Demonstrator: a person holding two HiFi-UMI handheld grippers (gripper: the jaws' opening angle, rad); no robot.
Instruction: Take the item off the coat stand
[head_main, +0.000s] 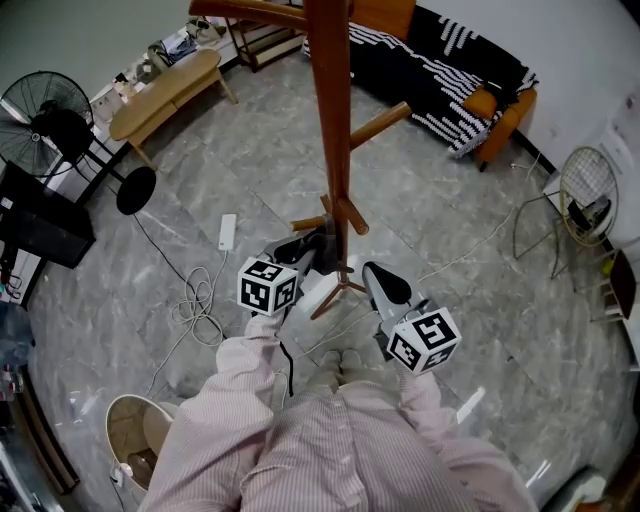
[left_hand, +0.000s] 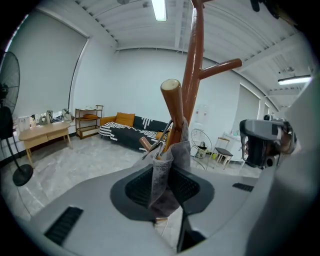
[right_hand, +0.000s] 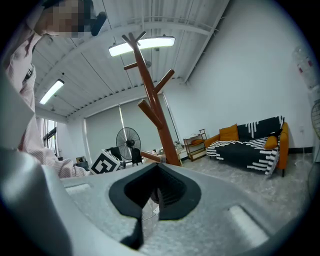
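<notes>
The brown wooden coat stand (head_main: 330, 120) rises in front of me. On one of its low pegs (left_hand: 172, 107) hangs a grey cloth (left_hand: 165, 170). My left gripper (left_hand: 167, 187) is at that peg, and the cloth sits pinched between its dark pads, so it is shut on the cloth. In the head view the left gripper (head_main: 305, 255) reaches to the pole's left side. My right gripper (head_main: 378, 278) hovers just right of the pole, holding nothing, its jaws together. In the right gripper view the stand (right_hand: 152, 107) is ahead and to the left.
A black striped sofa (head_main: 440, 60) stands at the back. A wooden bench (head_main: 165, 90) and a standing fan (head_main: 45, 125) are at the left. A power strip with coiled cable (head_main: 227, 232) lies on the floor. A wire chair (head_main: 585, 195) is at the right, and a bin (head_main: 140, 430) is near my left side.
</notes>
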